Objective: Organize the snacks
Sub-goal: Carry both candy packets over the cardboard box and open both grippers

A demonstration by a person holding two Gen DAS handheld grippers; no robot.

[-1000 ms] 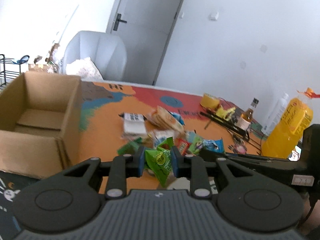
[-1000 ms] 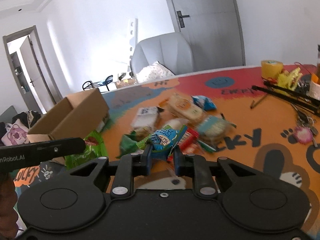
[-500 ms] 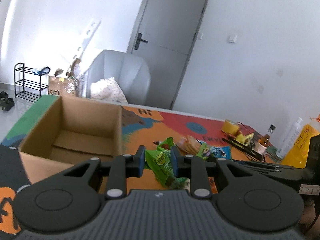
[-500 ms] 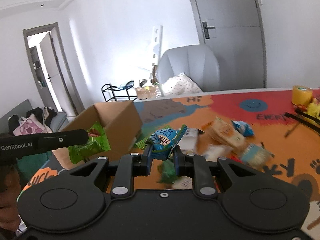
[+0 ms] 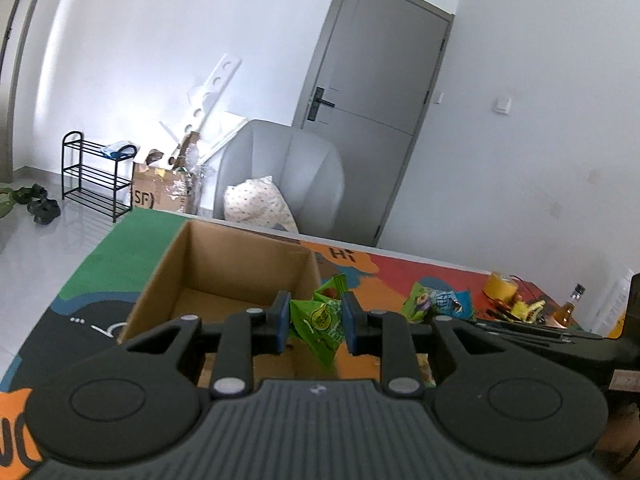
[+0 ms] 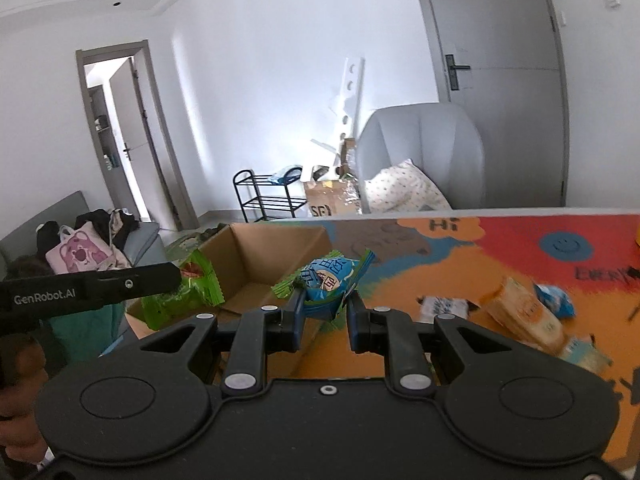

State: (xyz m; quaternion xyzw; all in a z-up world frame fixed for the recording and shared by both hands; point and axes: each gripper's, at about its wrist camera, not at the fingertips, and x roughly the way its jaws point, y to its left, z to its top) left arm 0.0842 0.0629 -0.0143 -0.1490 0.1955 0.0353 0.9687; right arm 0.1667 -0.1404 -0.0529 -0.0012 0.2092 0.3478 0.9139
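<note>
My left gripper (image 5: 314, 322) is shut on a green snack packet (image 5: 320, 322) and holds it in the air at the near right corner of an open cardboard box (image 5: 240, 276). The box looks empty inside. My right gripper (image 6: 323, 312) is shut on a blue and green snack packet (image 6: 330, 278) and holds it in the air just right of the same box (image 6: 260, 252). In the right wrist view the left gripper (image 6: 100, 290) shows at the left with its green packet (image 6: 188, 292) by the box's near edge. The blue packet also shows in the left wrist view (image 5: 440, 304).
Loose snack packets (image 6: 524, 314) lie on the colourful table mat (image 6: 500, 248) to the right. A yellow tape roll (image 5: 500, 285) and bottles (image 5: 570, 308) stand at the far right. A grey armchair (image 5: 288, 176) stands behind the table.
Both grippers have swung left with their packets, away from the snack pile and over to the cardboard box. Both stay shut on their packets.
</note>
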